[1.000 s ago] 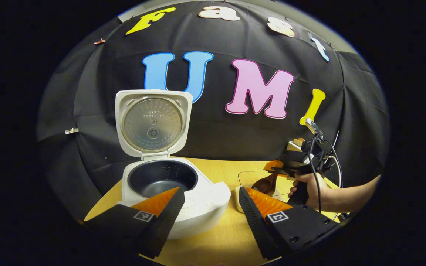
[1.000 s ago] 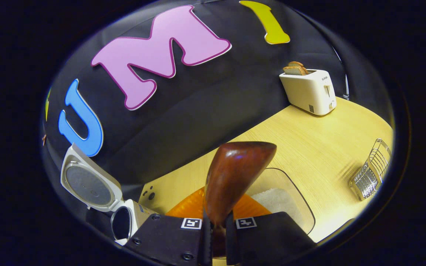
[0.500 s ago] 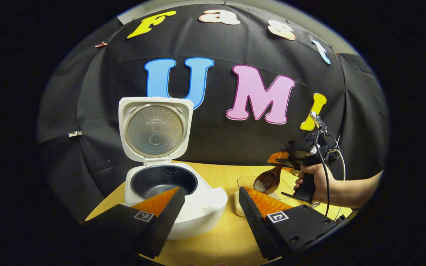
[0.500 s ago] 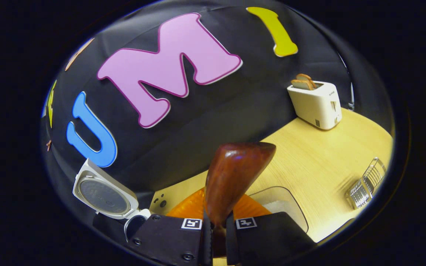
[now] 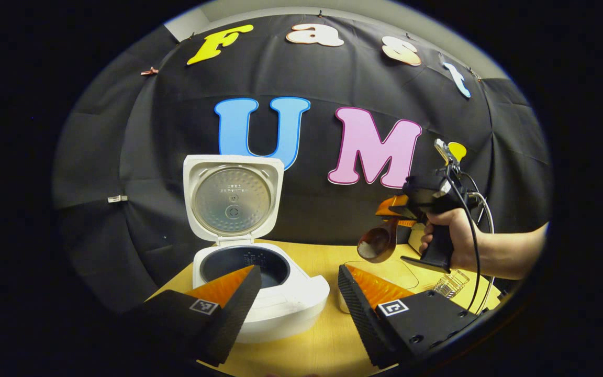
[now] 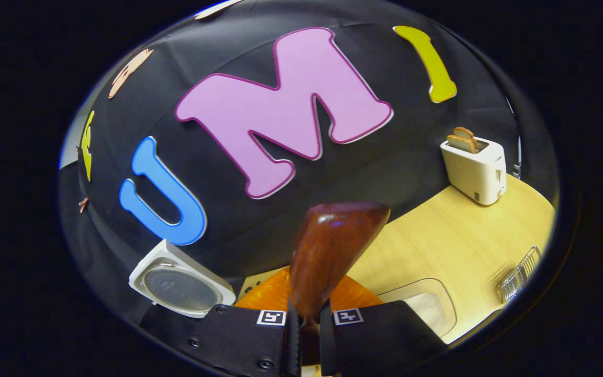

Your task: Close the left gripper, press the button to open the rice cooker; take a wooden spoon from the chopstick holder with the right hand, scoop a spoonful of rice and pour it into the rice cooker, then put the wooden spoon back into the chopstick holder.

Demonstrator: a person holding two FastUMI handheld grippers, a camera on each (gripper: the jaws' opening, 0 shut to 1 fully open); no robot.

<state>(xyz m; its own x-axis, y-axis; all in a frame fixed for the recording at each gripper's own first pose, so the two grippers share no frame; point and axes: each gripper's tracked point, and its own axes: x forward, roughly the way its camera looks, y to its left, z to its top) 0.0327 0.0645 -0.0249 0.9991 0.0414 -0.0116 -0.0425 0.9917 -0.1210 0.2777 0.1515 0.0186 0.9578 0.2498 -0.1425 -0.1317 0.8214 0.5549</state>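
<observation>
Wooden spoon [image 5: 380, 242], bowl leading, apparently carrying rice, hanging pinched in right gripper [image 5: 403, 212]; rice cooker [image 5: 259, 293] lying leftward, nearer spread left gripper [image 5: 296, 285].

We are in a recording booth dressed up as a kitchen, not a real home. A black cloth wall [image 5: 333, 209] closes off the back from 9 to 3 o'clock, with a strip of plain room wall above it at 12. On the pale wooden tabletop [image 6: 437, 246] stand kitchen things: an open rice cooker [image 5: 259, 283] at 6 o'clock, a toaster [image 6: 475, 167] holding bread at 3, and a wire chopstick holder [image 6: 518, 275] at 4.
</observation>
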